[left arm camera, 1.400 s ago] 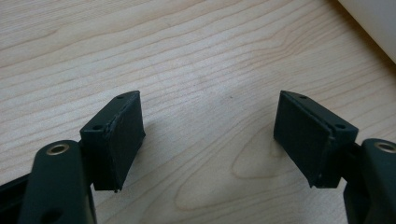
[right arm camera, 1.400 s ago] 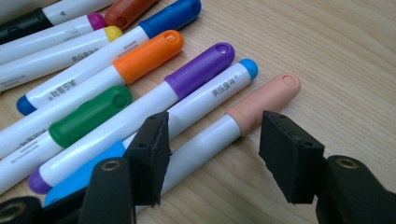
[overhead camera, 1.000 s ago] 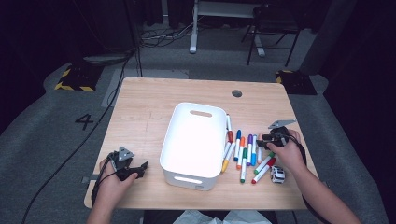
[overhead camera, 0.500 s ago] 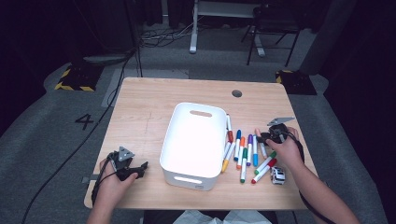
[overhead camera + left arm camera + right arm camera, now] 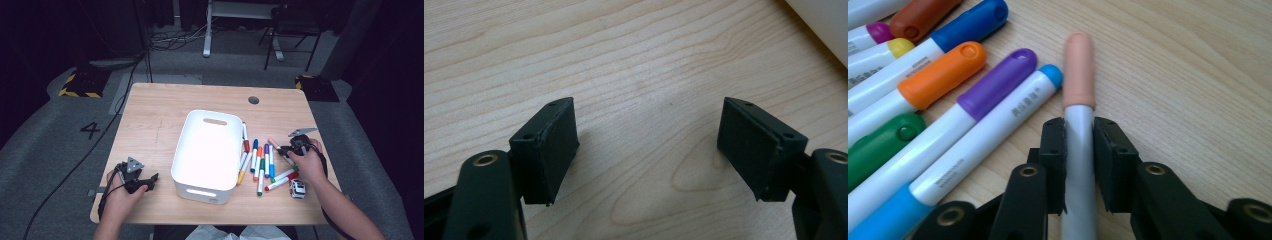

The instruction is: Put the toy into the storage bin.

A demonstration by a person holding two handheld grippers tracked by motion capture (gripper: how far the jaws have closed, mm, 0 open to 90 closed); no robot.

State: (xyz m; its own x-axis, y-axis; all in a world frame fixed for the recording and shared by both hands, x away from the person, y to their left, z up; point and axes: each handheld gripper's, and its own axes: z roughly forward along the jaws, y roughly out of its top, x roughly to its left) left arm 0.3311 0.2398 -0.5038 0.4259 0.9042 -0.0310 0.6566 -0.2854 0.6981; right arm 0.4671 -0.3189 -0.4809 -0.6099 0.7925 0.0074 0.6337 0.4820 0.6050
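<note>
A white bin (image 5: 207, 150) stands mid-table. Several coloured markers (image 5: 257, 160) lie in a loose row on the wood just right of it. My right gripper (image 5: 289, 150) is at the row's right end, shut on a white marker with a peach cap (image 5: 1079, 75); its jaws pinch the white barrel and the cap points away over the table. Purple-capped (image 5: 998, 82) and orange-capped (image 5: 940, 75) markers lie beside it. My left gripper (image 5: 145, 181) rests near the table's front left, open, with bare wood between its jaws (image 5: 649, 150). The bin's corner (image 5: 824, 25) shows at upper right.
A small toy car (image 5: 297, 189) sits by the right wrist near the front edge. A round cable hole (image 5: 254, 100) is at the table's back right. Dark floor, cables and a chair lie beyond the table.
The right hand has shifted slightly left and nearer along the marker row. The left hand and gripper have stayed put.
</note>
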